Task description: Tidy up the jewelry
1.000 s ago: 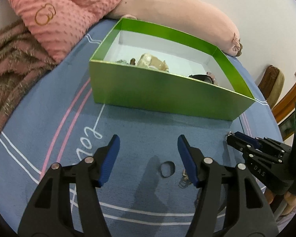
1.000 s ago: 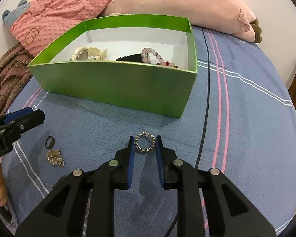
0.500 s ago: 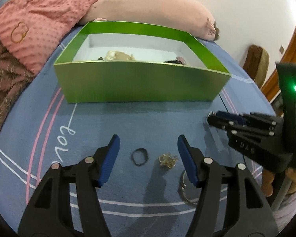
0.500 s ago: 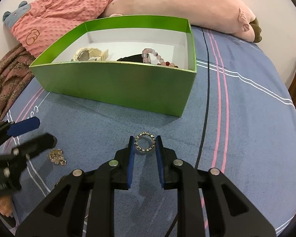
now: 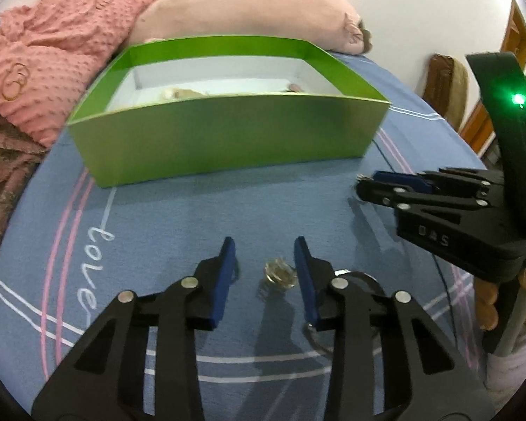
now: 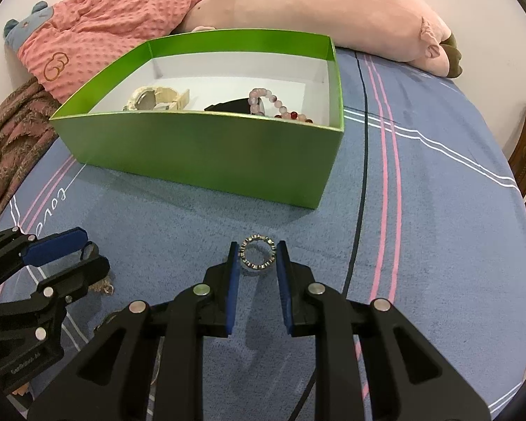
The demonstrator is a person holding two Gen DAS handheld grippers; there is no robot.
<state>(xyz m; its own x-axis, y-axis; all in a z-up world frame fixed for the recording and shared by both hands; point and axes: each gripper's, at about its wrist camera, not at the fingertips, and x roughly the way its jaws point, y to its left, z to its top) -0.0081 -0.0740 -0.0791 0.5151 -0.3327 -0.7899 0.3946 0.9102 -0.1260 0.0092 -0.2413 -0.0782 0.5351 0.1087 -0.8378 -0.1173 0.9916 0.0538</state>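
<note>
My left gripper (image 5: 264,258) hovers low over the blue bedspread with its jaws closing around a small gold trinket (image 5: 278,275); the pads do not touch it. In the right wrist view that gripper (image 6: 94,254) is at the left edge, beside a small dark ring (image 6: 89,247) and the trinket (image 6: 105,286). My right gripper (image 6: 257,256) is shut on a studded silver ring (image 6: 257,254) just above the bedspread. The green box (image 6: 193,147) holds a cream watch (image 6: 157,100), a bead bracelet (image 6: 273,100) and a black item (image 6: 235,107).
A long pink plush pillow (image 6: 315,10) and a pink dotted blanket (image 6: 98,24) lie behind the box (image 5: 228,140). A brown throw (image 6: 7,140) lies at the left. A wire loop (image 5: 315,336) sits under my left gripper's right finger. A hand (image 5: 487,301) holds the right gripper (image 5: 364,182).
My left gripper has slid sideways from the dark ring to the gold trinket, rolled a little, and its jaws have narrowed. The right gripper and its ring have stayed still.
</note>
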